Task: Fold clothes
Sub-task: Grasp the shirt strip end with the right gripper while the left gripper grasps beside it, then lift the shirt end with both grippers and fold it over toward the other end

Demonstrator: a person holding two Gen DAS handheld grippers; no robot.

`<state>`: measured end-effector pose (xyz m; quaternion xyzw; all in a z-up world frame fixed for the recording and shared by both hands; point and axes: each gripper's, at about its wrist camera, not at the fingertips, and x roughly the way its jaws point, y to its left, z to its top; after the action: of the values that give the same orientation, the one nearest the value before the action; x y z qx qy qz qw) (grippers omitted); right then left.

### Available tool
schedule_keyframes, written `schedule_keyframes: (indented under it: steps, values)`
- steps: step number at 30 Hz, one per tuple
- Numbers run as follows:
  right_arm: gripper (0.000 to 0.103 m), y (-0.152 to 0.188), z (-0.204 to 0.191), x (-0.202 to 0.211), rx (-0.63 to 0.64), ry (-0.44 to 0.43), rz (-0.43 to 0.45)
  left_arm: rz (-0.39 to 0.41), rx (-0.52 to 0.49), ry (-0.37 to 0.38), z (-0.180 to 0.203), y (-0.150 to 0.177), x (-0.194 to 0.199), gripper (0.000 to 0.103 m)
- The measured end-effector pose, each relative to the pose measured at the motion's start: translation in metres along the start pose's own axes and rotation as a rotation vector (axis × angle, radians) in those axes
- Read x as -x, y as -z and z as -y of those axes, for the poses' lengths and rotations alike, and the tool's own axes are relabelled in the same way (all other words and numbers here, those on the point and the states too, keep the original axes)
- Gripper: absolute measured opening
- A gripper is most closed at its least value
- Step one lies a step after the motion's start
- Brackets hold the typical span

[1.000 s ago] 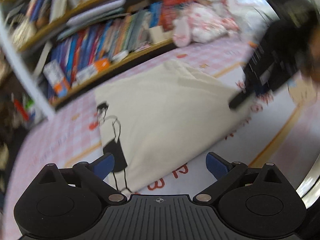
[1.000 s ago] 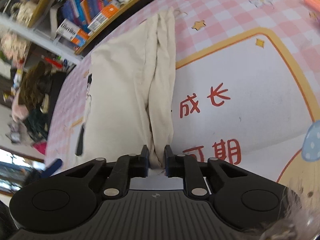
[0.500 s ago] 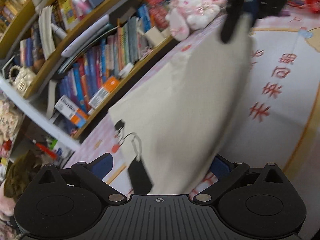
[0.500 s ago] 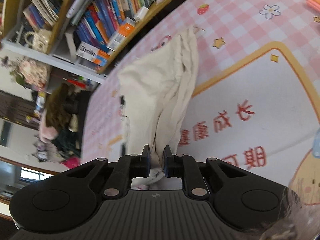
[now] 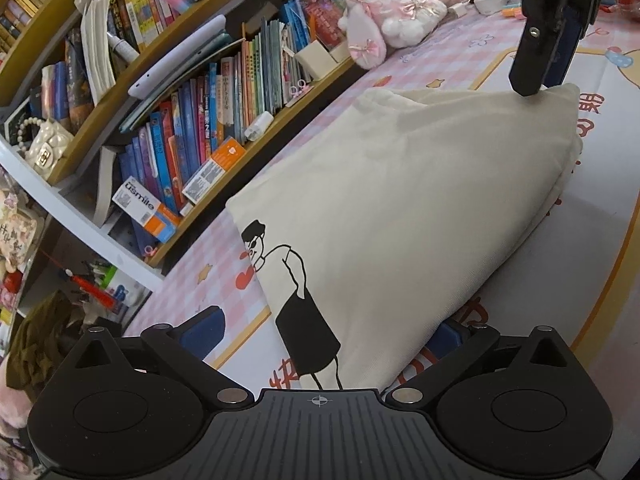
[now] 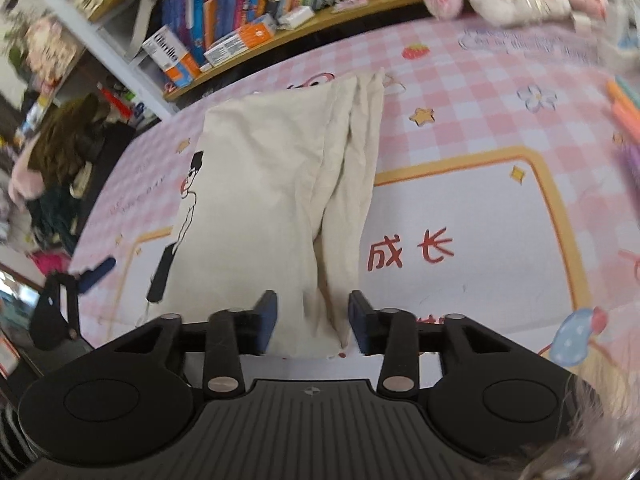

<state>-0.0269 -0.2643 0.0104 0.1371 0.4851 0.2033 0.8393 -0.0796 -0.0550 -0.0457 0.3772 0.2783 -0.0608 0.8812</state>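
A cream T-shirt (image 5: 400,208) with a black cartoon figure lies folded lengthwise on the pink checked mat (image 5: 460,52). My left gripper (image 5: 328,332) is open, its blue pads on either side of the shirt's near end. In the right wrist view the same shirt (image 6: 264,200) runs away from me. My right gripper (image 6: 312,320) is open, its pads apart around the shirt's near bunched end. The right gripper also shows in the left wrist view (image 5: 548,52), above the shirt's far corner. The left gripper shows at the left edge of the right wrist view (image 6: 80,280).
A bookshelf (image 5: 192,120) packed with books runs along the far edge of the mat. A pink and white plush toy (image 5: 392,20) sits at the back. Coloured pens (image 6: 628,108) lie on the mat at the right. Red characters (image 6: 408,252) are printed on the mat's white panel.
My right gripper has opened and let go of the shirt's end, which now rests on the mat. My left gripper has come down around the shirt's other end.
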Motion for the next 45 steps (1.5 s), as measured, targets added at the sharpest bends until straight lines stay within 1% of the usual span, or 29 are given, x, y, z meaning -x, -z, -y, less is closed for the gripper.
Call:
schedule_keyframes:
  steps: [3,5,6,7,8,10,13,16,21,25,28,31,32,34,35,36,38,39,40,41,43,44,45]
  values:
    - [0.04,0.001,-0.009,0.0,0.081,0.023,-0.001,0.001,0.002,0.008,-0.002,0.0,-0.001,0.103]
    - [0.047,0.001,-0.016,0.001,0.136,0.045,0.005,0.001,0.004,0.011,-0.003,0.0,-0.001,0.103]
    - [0.049,0.002,-0.022,0.002,0.175,0.057,0.017,0.002,0.004,0.012,-0.004,0.0,-0.001,0.103]
    - [0.054,0.003,-0.026,0.004,0.216,0.063,0.033,0.002,0.005,0.013,-0.004,-0.001,0.0,0.103]
    - [0.06,0.005,-0.031,0.006,0.262,0.067,0.048,0.003,0.006,0.014,-0.005,-0.001,0.0,0.103]
    - [0.064,0.01,-0.043,0.007,0.386,0.065,0.064,0.001,0.011,0.016,-0.007,-0.002,0.0,0.103]
    - [0.064,0.019,-0.06,-0.001,0.54,0.081,0.038,0.002,0.02,0.021,-0.011,-0.005,0.001,0.103]
    - [0.064,0.029,-0.073,-0.01,0.662,0.094,0.026,0.004,0.027,0.023,-0.015,-0.007,0.003,0.103]
    - [0.066,0.042,-0.092,-0.026,0.812,0.079,0.025,0.001,0.052,0.041,-0.023,-0.012,0.002,0.103]
    - [0.065,0.052,-0.101,-0.046,0.924,0.124,0.024,0.002,0.065,0.056,-0.028,-0.013,0.002,0.103]
    - [0.063,0.062,-0.103,-0.058,1.026,0.192,0.043,0.007,0.072,0.071,-0.032,-0.013,0.003,0.103]
    - [0.062,0.073,-0.104,-0.063,1.136,0.263,0.105,0.011,0.065,0.073,-0.032,-0.012,0.003,0.103]
    - [0.054,0.077,-0.104,-0.066,1.174,0.303,0.122,0.015,0.053,0.068,-0.032,-0.011,0.004,0.103]
    - [0.047,0.082,-0.102,-0.07,1.238,0.376,0.148,0.037,0.007,0.061,-0.028,-0.007,0.006,0.103]
    - [0.047,0.085,-0.1,-0.071,1.262,0.403,0.159,0.048,-0.021,0.057,-0.026,-0.005,0.007,0.103]
    - [0.045,0.085,-0.098,-0.071,1.277,0.413,0.165,0.058,-0.058,0.053,-0.022,-0.002,0.008,0.103]
    - [0.035,0.087,-0.095,-0.07,1.305,0.421,0.172,0.075,-0.138,0.05,-0.015,0.004,0.01,0.103]
    - [0.033,0.088,-0.093,-0.071,1.324,0.427,0.168,0.083,-0.178,0.05,-0.011,0.007,0.01,0.102]
    - [0.028,0.089,-0.092,-0.072,1.344,0.434,0.163,0.091,-0.216,0.047,-0.008,0.011,0.011,0.101]
    - [0.025,0.091,-0.091,-0.073,1.363,0.445,0.158,0.1,-0.25,0.048,-0.005,0.014,0.012,0.098]
    - [0.025,0.094,-0.087,-0.073,1.384,0.463,0.151,0.12,-0.312,0.055,0.0,0.022,0.014,0.08]
    - [0.025,0.096,-0.086,-0.073,1.394,0.472,0.147,0.13,-0.343,0.058,0.003,0.025,0.015,0.074]
    - [0.025,0.097,-0.085,-0.074,1.403,0.475,0.145,0.141,-0.375,0.061,0.006,0.028,0.016,0.063]
